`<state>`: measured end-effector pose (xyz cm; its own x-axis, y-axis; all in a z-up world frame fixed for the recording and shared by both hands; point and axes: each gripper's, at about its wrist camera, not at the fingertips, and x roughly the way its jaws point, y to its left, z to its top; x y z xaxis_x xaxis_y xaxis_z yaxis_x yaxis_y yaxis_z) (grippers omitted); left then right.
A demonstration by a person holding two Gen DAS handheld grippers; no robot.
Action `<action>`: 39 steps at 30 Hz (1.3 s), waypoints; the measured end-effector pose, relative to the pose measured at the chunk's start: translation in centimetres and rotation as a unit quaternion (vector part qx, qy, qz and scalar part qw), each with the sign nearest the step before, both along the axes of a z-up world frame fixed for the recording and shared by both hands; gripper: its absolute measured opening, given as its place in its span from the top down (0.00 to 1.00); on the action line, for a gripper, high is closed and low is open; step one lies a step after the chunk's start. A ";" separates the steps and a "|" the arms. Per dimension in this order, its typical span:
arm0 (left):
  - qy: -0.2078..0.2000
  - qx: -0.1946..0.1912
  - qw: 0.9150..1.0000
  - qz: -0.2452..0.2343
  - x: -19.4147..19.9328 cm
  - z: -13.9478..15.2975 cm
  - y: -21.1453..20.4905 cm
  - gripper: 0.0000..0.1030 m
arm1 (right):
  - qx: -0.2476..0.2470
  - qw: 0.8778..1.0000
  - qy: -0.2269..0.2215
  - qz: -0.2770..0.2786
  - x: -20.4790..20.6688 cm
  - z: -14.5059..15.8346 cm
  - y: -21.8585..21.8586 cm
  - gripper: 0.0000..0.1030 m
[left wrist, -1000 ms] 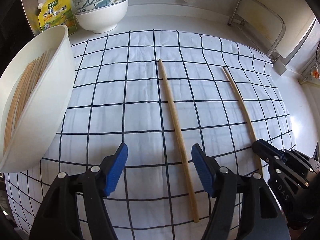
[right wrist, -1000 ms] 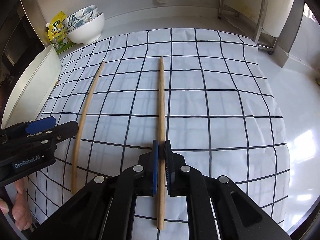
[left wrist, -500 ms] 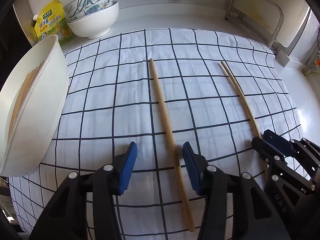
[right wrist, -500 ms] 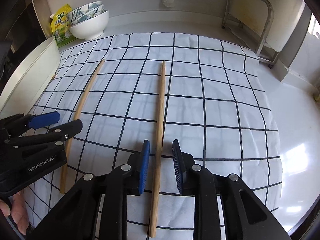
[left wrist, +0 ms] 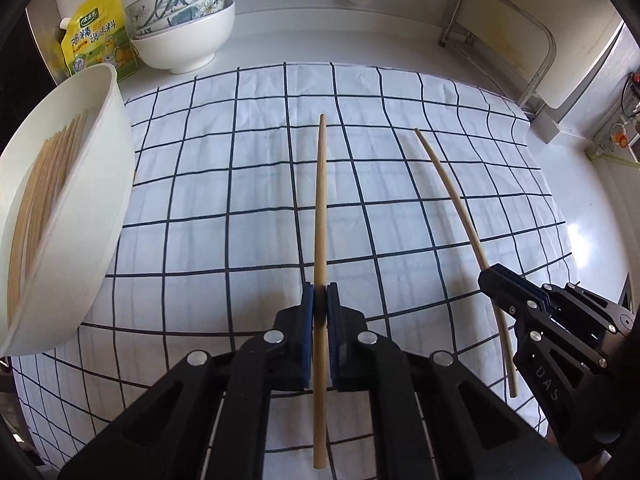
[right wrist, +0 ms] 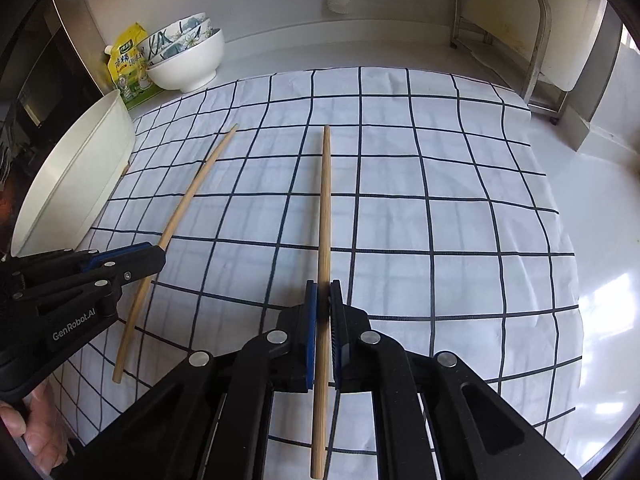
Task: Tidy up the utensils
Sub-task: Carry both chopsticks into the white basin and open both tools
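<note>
Two wooden chopsticks are over a white cloth with a dark grid. My left gripper is shut on the left chopstick, which also shows in the right wrist view. My right gripper is shut on the right chopstick, which shows in the left wrist view. Both chopsticks point away from me, side by side. A large white bowl at the left holds several more chopsticks.
Stacked patterned bowls and a yellow packet stand at the back left. A metal rack stands at the back right. The cloth covers a white counter.
Both grippers have closed on their chopsticks; half a second ago both were open around them. The right gripper had opened from its earlier grip before closing again.
</note>
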<state>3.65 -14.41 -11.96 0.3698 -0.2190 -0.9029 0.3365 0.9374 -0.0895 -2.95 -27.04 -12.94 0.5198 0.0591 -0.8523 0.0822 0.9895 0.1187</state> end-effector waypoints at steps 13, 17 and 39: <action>-0.032 -0.038 0.999 0.011 2.3 6.2 7.4 0.93 | 0.030 0.998 -0.045 -0.012 3.1 6.0 5.2 0.94; -0.050 -0.043 0.998 0.015 3.3 8.1 10.5 0.93 | 0.034 0.998 -0.060 -0.004 4.5 7.7 7.8 0.94; -0.067 -0.053 0.988 0.126 6.7 9.3 26.8 0.93 | 0.036 0.991 -0.065 0.109 11.7 10.5 24.2 0.94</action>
<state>10.39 12.36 -2.67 0.5393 -0.1962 -0.8189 0.1091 0.9806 -0.1631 8.79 -2.86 -2.44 0.5933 0.2402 -0.7683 -0.1540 0.9707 0.1845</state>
